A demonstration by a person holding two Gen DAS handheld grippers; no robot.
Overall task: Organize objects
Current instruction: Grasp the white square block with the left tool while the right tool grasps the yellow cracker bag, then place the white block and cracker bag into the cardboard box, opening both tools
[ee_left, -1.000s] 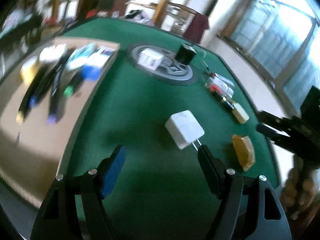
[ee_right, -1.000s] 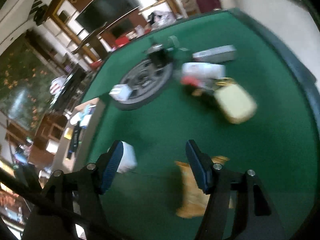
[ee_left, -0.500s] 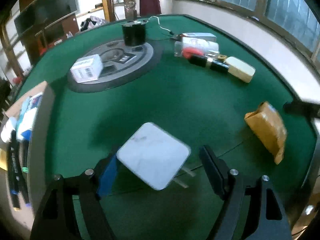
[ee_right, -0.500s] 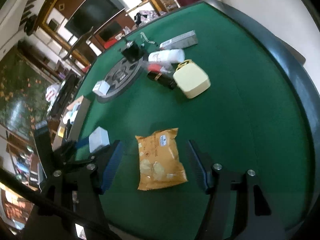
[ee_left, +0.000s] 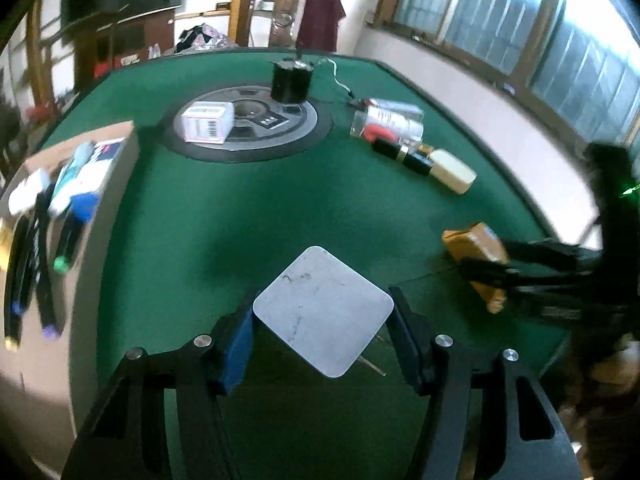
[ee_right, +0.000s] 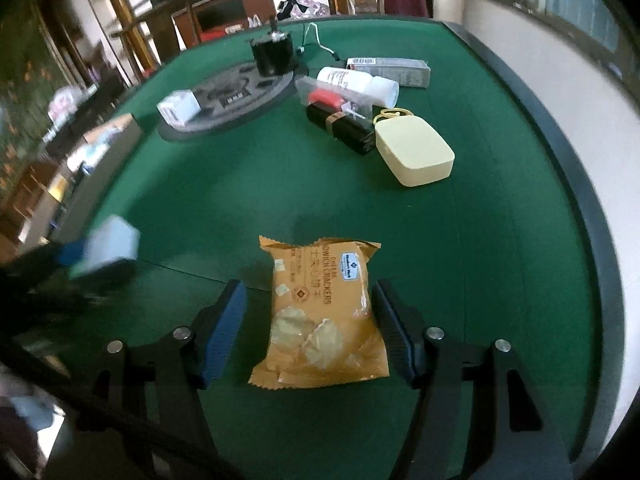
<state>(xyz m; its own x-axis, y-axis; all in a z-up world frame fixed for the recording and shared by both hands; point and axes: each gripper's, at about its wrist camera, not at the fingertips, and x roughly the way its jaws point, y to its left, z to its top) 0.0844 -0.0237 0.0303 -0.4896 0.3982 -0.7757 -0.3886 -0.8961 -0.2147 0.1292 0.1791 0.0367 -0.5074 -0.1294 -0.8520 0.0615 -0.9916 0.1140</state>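
Observation:
A white square plug adapter [ee_left: 323, 310] lies on the green table [ee_left: 224, 208] between the fingers of my left gripper [ee_left: 320, 336], corners close to both pads; the jaws stand wide and I cannot see a firm grip. It shows blurred in the right wrist view [ee_right: 108, 246]. An orange cracker packet [ee_right: 322, 316] lies flat between the fingers of my right gripper [ee_right: 310, 332], which is open around it. The packet [ee_left: 476, 258] and right gripper also show at the right of the left wrist view.
A tan tray [ee_left: 48, 216] of markers and packs sits at the left. A round grey disc [ee_left: 248, 128] carries a white box [ee_left: 208, 122] and a black cylinder [ee_left: 291, 80]. A cream case [ee_right: 414, 154], black tube [ee_right: 340, 128] and bottles [ee_right: 360, 84] lie far right.
Both grippers moved forward and lower: the left now straddles the white adapter, the right now straddles the cracker packet. Both jaws stay wide.

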